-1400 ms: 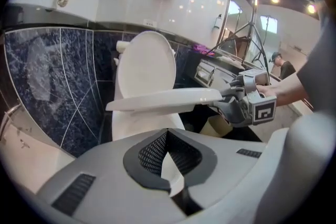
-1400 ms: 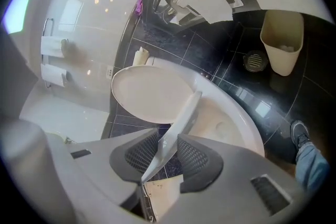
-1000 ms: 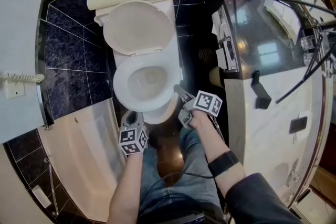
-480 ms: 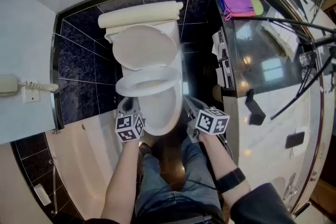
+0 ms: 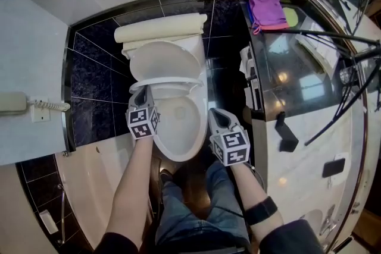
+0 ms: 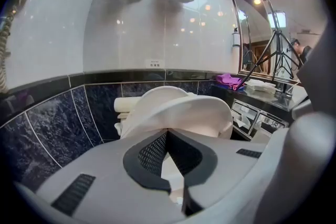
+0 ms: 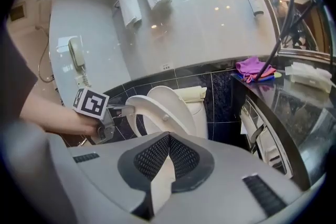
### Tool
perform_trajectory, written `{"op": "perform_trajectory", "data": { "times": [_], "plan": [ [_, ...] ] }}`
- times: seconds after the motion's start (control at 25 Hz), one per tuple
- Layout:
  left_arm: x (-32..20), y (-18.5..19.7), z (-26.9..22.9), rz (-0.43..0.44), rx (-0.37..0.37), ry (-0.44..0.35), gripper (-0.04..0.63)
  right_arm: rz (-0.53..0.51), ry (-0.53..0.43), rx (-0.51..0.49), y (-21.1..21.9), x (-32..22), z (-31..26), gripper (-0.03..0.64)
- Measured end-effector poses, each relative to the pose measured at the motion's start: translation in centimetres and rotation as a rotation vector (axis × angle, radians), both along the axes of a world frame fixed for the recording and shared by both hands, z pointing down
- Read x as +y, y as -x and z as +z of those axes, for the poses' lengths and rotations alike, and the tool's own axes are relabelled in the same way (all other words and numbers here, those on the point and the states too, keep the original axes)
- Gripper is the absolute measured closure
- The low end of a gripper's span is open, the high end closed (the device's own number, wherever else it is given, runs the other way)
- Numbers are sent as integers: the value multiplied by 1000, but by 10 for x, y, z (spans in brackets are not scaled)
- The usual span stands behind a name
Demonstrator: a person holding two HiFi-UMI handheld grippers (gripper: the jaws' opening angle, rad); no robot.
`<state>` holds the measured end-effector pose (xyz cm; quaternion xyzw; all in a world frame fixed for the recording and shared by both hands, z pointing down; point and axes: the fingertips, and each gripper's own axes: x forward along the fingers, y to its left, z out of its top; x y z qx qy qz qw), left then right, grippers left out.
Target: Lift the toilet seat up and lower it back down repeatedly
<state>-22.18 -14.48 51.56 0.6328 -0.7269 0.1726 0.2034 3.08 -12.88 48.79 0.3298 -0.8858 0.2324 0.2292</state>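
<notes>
The white toilet (image 5: 178, 128) stands ahead with its lid (image 5: 161, 59) upright against the tank. Its seat (image 5: 166, 82) is tilted about halfway up; the left gripper view has the seat (image 6: 194, 113) arching over my jaws. My left gripper (image 5: 141, 93) is at the seat's left front rim, jaws shut, tips touching the rim from below as far as I can tell. From the right gripper view, the left gripper (image 7: 122, 109) meets the raised seat (image 7: 152, 113). My right gripper (image 5: 214, 115) hangs shut and empty beside the bowl's right side.
A dark glass-topped counter (image 5: 297, 62) with a purple cloth (image 5: 266, 12) runs along the right. A bathtub (image 5: 89, 187) lies at the left below a wall phone (image 5: 18, 103). Tripod legs (image 5: 333, 38) cross the counter. The person's legs (image 5: 190, 211) are before the bowl.
The seat has gone from flat on the bowl to half raised. My left gripper has moved from the bowl's front up its left side with it. My right gripper has rolled and risen.
</notes>
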Motion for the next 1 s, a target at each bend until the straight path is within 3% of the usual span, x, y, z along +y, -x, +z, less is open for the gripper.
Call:
{"op": "perform_trajectory", "data": {
  "times": [0.12,0.28,0.64,1.0],
  "plan": [
    [-21,8,-1,4,-14,1,595,-37,-42,20,7,-2,-12,617],
    [-40,15,0,-1,-3,3,595,-57,-45,14,14,-4,-23,617],
    [-68,32,0,13,-58,37,595,-99,-54,30,8,3,-26,615],
    [-33,3,-21,85,-82,60,595,-110,-74,34,17,6,-40,617]
  ]
}}
